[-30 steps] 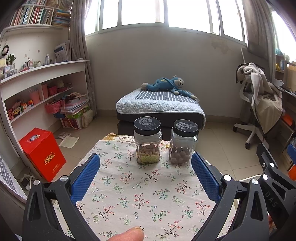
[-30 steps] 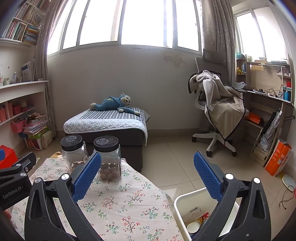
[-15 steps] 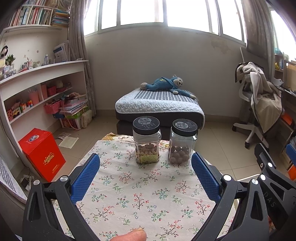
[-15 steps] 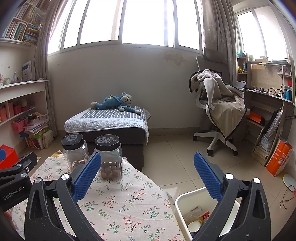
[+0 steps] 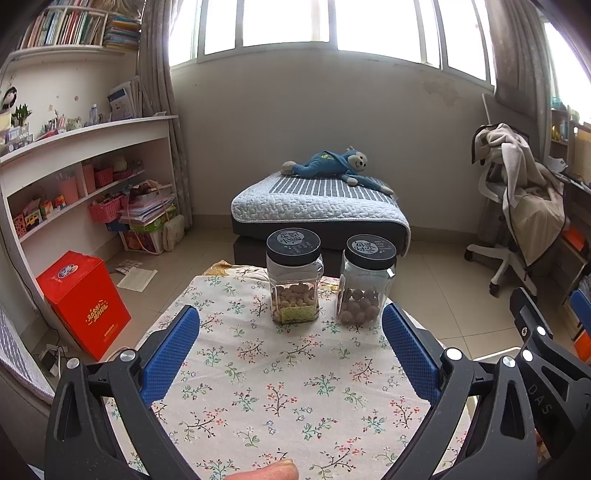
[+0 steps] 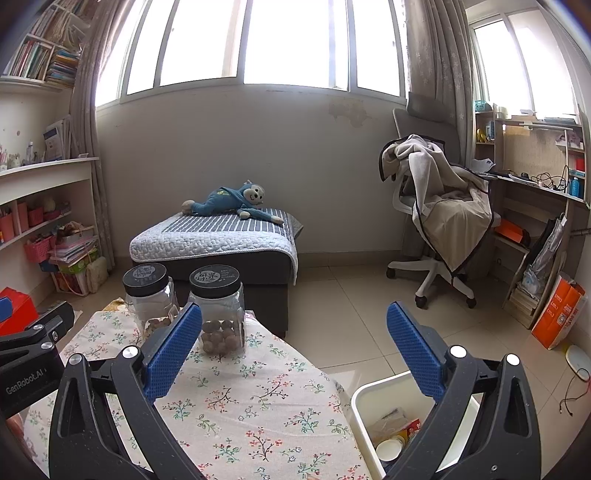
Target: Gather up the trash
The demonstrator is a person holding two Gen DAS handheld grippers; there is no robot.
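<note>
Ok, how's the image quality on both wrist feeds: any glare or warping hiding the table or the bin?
Left wrist view: windows blown out white, wall curved by fisheye, floral tablecloth evenly lit and sharp. Right wrist view: same window glare, dark corner vignetting, white plastic bin with trash clear, partly hidden by the open right gripper.

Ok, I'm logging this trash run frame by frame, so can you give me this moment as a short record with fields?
left claw: open, holding nothing, above the table
right claw: open, holding nothing, over the table's right edge
table: floral cloth, two jars at the far end
left jar: black lid, pale nuts, upright
right jar: black lid, brown nuts, upright
bin: white, on the floor right of the table, trash inside
loose trash on table: none visible
</note>
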